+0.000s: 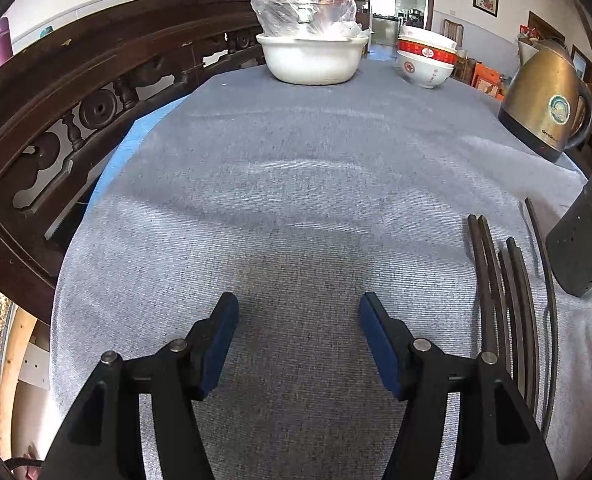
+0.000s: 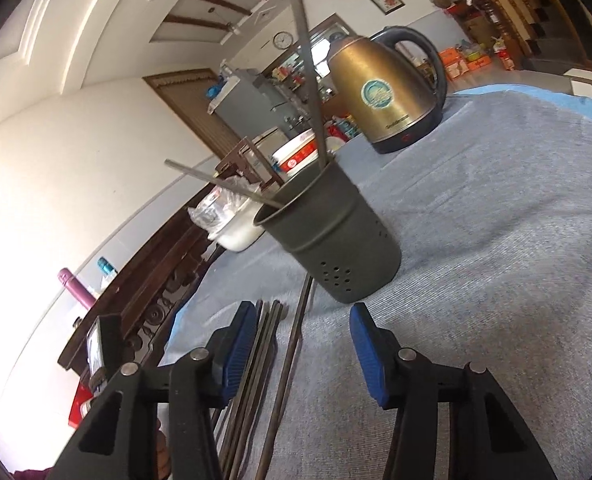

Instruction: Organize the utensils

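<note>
Several dark chopsticks (image 1: 504, 292) lie side by side on the grey-blue tablecloth (image 1: 296, 200), to the right of my open, empty left gripper (image 1: 298, 316). A dark perforated utensil holder (image 1: 584, 240) stands just right of them. In the right wrist view the holder (image 2: 336, 248) stands ahead with two chopsticks (image 2: 308, 64) leaning out of it. My right gripper (image 2: 302, 332) is open and empty, low over the loose chopsticks (image 2: 280, 380) that lie between and left of its pads.
A white basin with a plastic-wrapped bowl (image 1: 312, 56) and stacked red-and-white bowls (image 1: 426, 60) stand at the table's far end. A brass-coloured electric kettle (image 1: 548, 104) stands at the right. A carved dark wooden bench back (image 1: 76, 112) runs along the left edge.
</note>
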`<state>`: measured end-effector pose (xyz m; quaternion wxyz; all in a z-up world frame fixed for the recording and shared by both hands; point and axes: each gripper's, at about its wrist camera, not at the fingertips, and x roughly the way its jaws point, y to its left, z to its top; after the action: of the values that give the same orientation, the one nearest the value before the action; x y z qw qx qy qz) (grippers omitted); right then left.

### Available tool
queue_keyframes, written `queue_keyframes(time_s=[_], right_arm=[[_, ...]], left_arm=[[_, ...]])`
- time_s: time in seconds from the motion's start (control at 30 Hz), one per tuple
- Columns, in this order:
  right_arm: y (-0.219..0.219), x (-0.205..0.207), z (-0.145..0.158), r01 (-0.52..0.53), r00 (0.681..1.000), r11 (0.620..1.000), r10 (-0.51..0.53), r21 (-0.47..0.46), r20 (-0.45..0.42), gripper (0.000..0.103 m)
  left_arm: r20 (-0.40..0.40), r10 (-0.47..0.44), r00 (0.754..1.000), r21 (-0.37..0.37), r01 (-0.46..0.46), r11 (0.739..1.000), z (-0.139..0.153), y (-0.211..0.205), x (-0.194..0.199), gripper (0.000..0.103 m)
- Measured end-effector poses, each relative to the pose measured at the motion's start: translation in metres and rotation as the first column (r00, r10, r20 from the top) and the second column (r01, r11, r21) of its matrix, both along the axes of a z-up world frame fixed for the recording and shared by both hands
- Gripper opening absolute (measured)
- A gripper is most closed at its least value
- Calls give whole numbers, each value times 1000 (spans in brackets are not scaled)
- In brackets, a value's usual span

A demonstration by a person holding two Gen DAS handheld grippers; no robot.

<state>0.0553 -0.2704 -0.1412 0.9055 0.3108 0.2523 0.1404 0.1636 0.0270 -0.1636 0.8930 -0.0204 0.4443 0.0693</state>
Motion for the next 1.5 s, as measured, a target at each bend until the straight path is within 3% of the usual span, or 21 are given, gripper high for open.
queue_keyframes(time_s=[0.4,0.87,1.0,1.1,1.17,1.23,1.33,1.5], right_arm=[[4,-3,2,27,1000,999,-27,-35,7,46],[13,9,-2,26,997,995,-33,-94,-69,46],[23,13,-1,-1,996,990,-12,-144,-87,38],[37,18,1,-55,991,984,32,-169,-133,26],[48,20,5,-87,986,985,64,-149,-153,25],[68,26,11,-120,979,964,75,-238,-189,22],[86,34,13,-125,970,937,46,-327,-240,17],[92,50,1,-123,935,929,-9,-350,-354,16]], left_arm=[[-1,11,1000,-26,-11,1000,0,5,0,66],[18,7,1000,-85,-6,996,2,9,-6,68],[24,6,1000,-102,-4,995,1,11,-6,68],[32,4,999,-127,0,992,2,14,-7,68],[36,1,999,-138,3,990,2,15,-7,68],[40,-5,999,-151,11,989,2,16,-7,68],[45,-11,999,-164,18,986,2,16,-6,68],[54,-31,998,-182,40,982,2,17,-8,68]])
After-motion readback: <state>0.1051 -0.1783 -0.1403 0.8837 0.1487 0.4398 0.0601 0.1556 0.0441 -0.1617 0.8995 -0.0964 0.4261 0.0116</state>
